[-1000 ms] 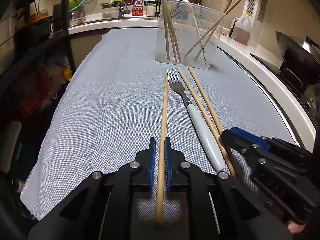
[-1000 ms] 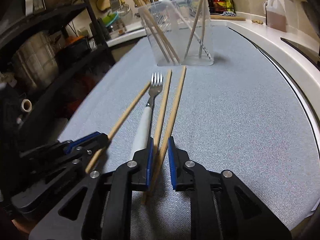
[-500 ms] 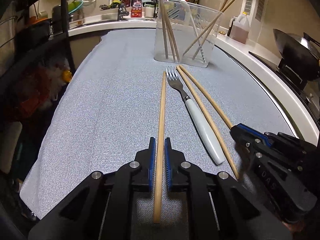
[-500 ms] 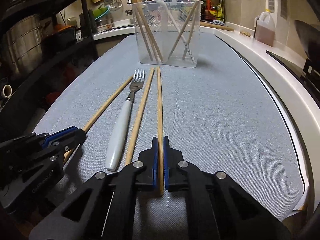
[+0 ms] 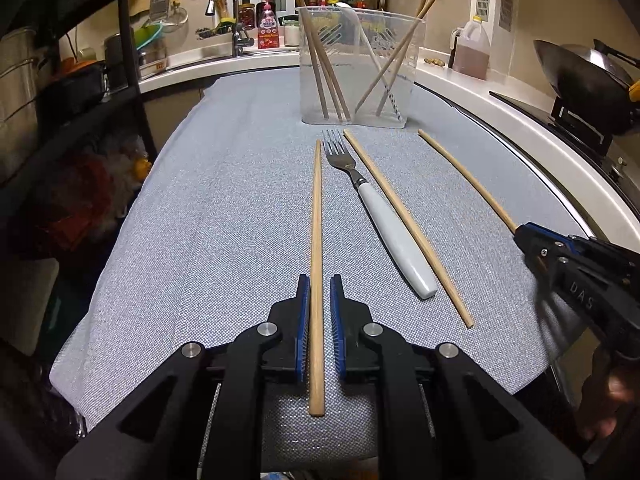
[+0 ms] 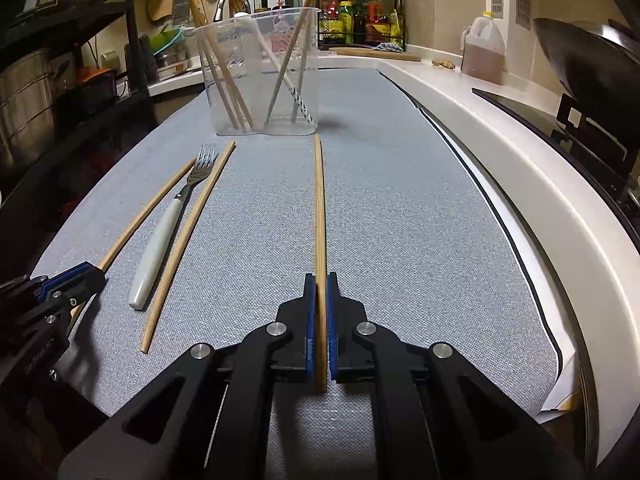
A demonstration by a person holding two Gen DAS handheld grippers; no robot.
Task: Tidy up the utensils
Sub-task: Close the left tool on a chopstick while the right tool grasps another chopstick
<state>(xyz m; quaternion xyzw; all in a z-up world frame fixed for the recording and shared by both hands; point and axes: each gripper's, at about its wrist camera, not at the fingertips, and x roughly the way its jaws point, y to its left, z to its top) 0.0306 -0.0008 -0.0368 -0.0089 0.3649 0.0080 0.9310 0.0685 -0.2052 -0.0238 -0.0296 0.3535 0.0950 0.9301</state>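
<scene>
My left gripper (image 5: 319, 286) is shut on a wooden chopstick (image 5: 316, 220) that points straight ahead over the grey mat (image 5: 220, 220). My right gripper (image 6: 319, 282) is shut on a second chopstick (image 6: 319, 208), whose far tip lies near the base of the clear plastic container (image 6: 260, 76). Several chopsticks and a straw stand in that container (image 5: 360, 68). Between the two held sticks lie a white-handled fork (image 5: 394, 236) and a loose chopstick (image 5: 404, 220). In the left wrist view the right gripper (image 5: 524, 236) shows at the right edge. In the right wrist view the left gripper (image 6: 96, 276) shows at the lower left.
A white counter edge (image 5: 560, 152) curves along the right of the mat, with a wok (image 5: 580, 68) and a jug of brown liquid (image 5: 472, 52) beyond it. A black shelf rack (image 5: 80, 80) with pots stands to the left. A sink tap (image 5: 224, 0) is at the back.
The right gripper closed on the rightmost chopstick and swung it to the right, away from the fork and the loose chopstick. The left gripper kept its chopstick and barely moved.
</scene>
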